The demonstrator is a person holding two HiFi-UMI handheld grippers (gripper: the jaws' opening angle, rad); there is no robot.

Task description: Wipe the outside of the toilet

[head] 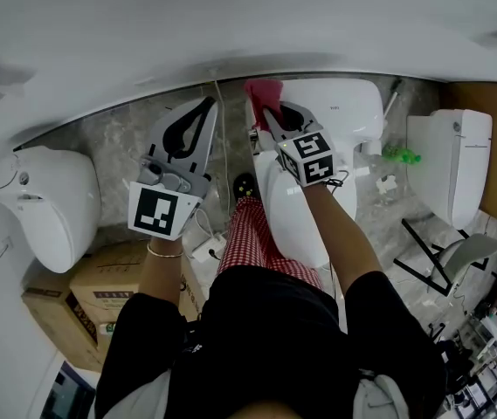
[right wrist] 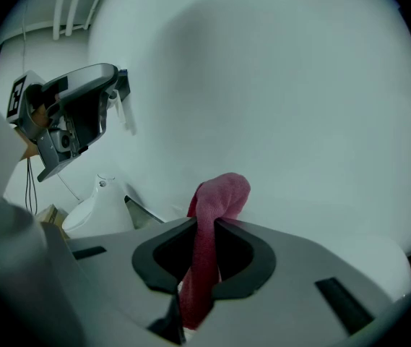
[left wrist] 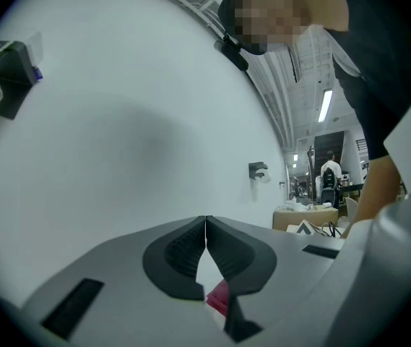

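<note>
A white toilet [head: 335,120] stands against the wall, right of centre in the head view. My right gripper [head: 270,116] is shut on a pink cloth [head: 264,94], which sits against the tank's upper left edge. In the right gripper view the pink cloth [right wrist: 209,230] runs up between the jaws and folds over against the white wall. My left gripper [head: 200,112] hovers left of the toilet, its jaws closed together with nothing in them. In the left gripper view the left gripper [left wrist: 205,226] faces the white wall, with a bit of the pink cloth [left wrist: 219,296] below.
Another white toilet [head: 47,203] sits at the left and a white unit [head: 449,164] at the right. Cardboard boxes [head: 100,295] lie on the floor at lower left. A green item [head: 403,154] and a black-framed chair [head: 453,256] stand right. My legs are below.
</note>
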